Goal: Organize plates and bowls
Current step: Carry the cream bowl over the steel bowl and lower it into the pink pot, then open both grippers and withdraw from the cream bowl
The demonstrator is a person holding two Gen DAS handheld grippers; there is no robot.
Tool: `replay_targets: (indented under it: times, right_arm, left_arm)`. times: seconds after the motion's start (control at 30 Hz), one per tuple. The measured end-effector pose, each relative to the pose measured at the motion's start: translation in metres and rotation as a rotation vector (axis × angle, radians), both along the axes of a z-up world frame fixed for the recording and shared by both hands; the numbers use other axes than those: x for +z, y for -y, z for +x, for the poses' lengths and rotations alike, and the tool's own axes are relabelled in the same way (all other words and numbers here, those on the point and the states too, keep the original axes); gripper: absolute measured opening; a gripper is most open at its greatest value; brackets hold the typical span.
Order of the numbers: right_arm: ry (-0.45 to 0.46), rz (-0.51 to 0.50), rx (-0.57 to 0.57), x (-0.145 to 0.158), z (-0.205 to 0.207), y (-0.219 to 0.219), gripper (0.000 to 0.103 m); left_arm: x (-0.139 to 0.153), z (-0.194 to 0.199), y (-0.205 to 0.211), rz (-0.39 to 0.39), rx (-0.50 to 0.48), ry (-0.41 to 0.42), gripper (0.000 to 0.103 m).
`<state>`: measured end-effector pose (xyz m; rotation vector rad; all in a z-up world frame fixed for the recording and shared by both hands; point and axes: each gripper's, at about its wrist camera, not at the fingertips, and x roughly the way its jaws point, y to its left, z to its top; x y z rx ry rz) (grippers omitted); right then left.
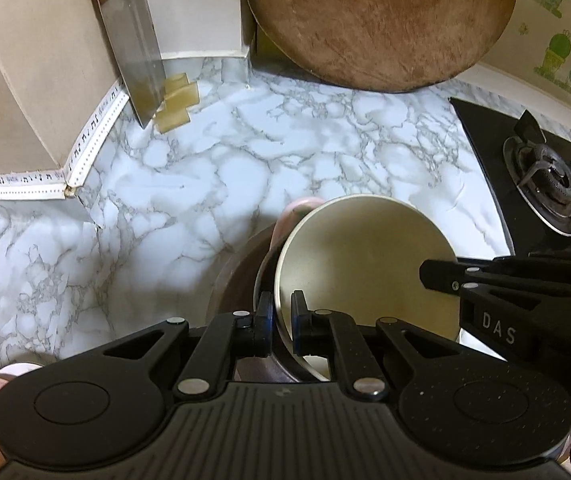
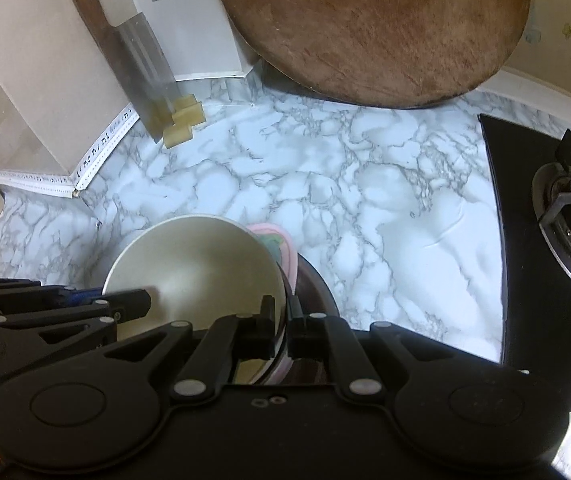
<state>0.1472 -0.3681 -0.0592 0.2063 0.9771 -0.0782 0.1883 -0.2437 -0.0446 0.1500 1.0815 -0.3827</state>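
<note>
Cream bowl (image 1: 365, 264) is pinched from both sides: your left claw (image 1: 282, 320) is clamped on its near rim, your right claw (image 2: 281, 322) on the opposite rim. It sits nested on a pink dish (image 2: 281, 248) and a dark brown bowl (image 1: 237, 276), over the marble tabletop (image 1: 205, 168) near its front edge. Cleaver (image 1: 133, 48) and round wooden cutting board (image 1: 377, 20) lean at the back, gas stove (image 1: 545, 176) along the right edge.

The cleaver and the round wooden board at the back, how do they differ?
The cleaver is a narrow steel blade with a wooden handle; the round wooden board is a wide brown disc. The cleaver stands at the left, the board at the right. Both lean up from the marble counter.
</note>
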Motion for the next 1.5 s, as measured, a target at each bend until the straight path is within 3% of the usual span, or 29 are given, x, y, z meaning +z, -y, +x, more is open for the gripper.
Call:
replay_targets:
  times: [0.47,1.07,1.23,1.37,1.5]
  right_arm:
    - [0.000,-0.028,0.011,0.001,0.002,-0.003,0.007]
    - [0.002,-0.027,0.053,0.005,-0.001,0.001,0.008]
    - [0.024,-0.034,0.061,0.013,-0.005,0.003,0.008]
    - [0.049,-0.031,0.062,0.019,-0.011,0.005,0.008]
    - [0.066,-0.020,0.067,0.024,-0.016,0.005,0.009]
  left_arm:
    - [-0.007,0.000,-0.002,-0.015,-0.007,-0.003,0.008]
    - [-0.006,0.000,-0.014,-0.089,-0.033,-0.006,0.012]
    - [-0.002,-0.004,-0.019,-0.123,-0.046,-0.006,0.022]
    - [0.003,-0.011,-0.022,-0.137,-0.048,0.017,0.054]
    - [0.007,-0.016,-0.027,-0.148,-0.054,0.021,0.055]
